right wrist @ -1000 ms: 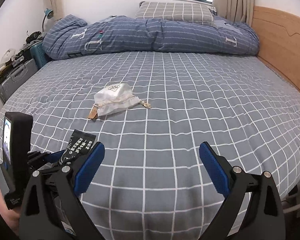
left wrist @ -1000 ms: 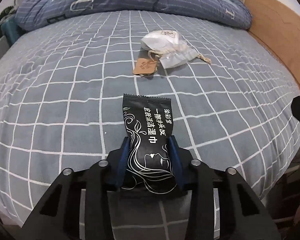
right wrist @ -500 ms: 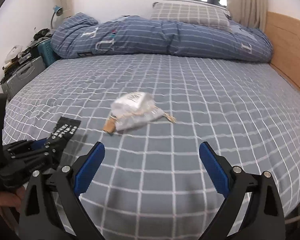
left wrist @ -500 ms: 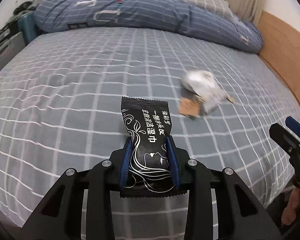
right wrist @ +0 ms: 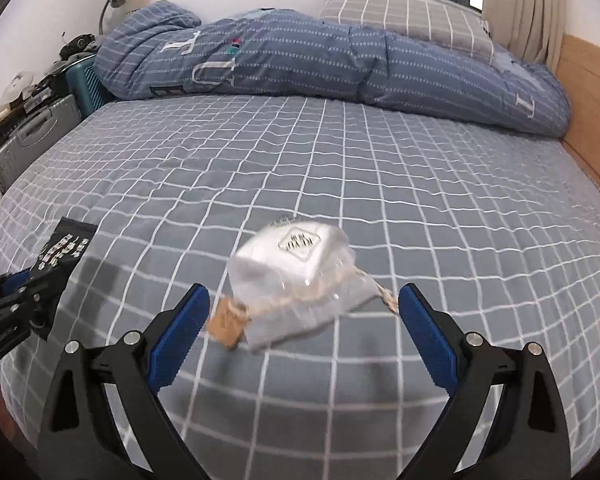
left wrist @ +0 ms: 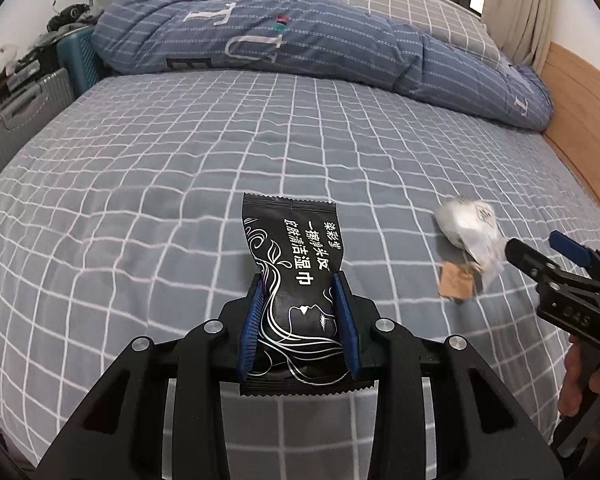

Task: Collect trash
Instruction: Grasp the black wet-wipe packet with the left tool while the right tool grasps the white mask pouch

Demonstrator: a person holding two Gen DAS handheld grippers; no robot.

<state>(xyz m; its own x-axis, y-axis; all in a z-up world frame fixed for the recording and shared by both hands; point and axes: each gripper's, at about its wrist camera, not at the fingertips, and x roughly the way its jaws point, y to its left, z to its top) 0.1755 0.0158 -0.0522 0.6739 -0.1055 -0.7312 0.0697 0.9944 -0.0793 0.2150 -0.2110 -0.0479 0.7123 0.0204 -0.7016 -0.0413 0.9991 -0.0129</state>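
— Since a second ago, what's shifted?
— Both grippers have swung across the bed (right wrist: 440, 184); the clear plastic pouch (right wrist: 296, 276) that lay well ahead of the right gripper (right wrist: 298, 320) now sits just beyond its fingertips, roughly between the two blue pads (right wrist: 428, 336).
— Start with the big things.
— Grey checked bedsheet, with a rolled blue quilt (right wrist: 320, 60) and a checked pillow (right wrist: 404, 16) at the far end, and suitcases (right wrist: 32, 140) off the left edge.
— And the pouch?
— Lying on the sheet, a brown paper tag (right wrist: 226, 322) on twine at its near end. The right jaws stand wide apart, touching nothing.
— The left gripper (left wrist: 300, 300)?
— Clamped on a black wet-wipe packet (left wrist: 296, 276), lifted clear of the sheet, its printed top sticking out past the pads.
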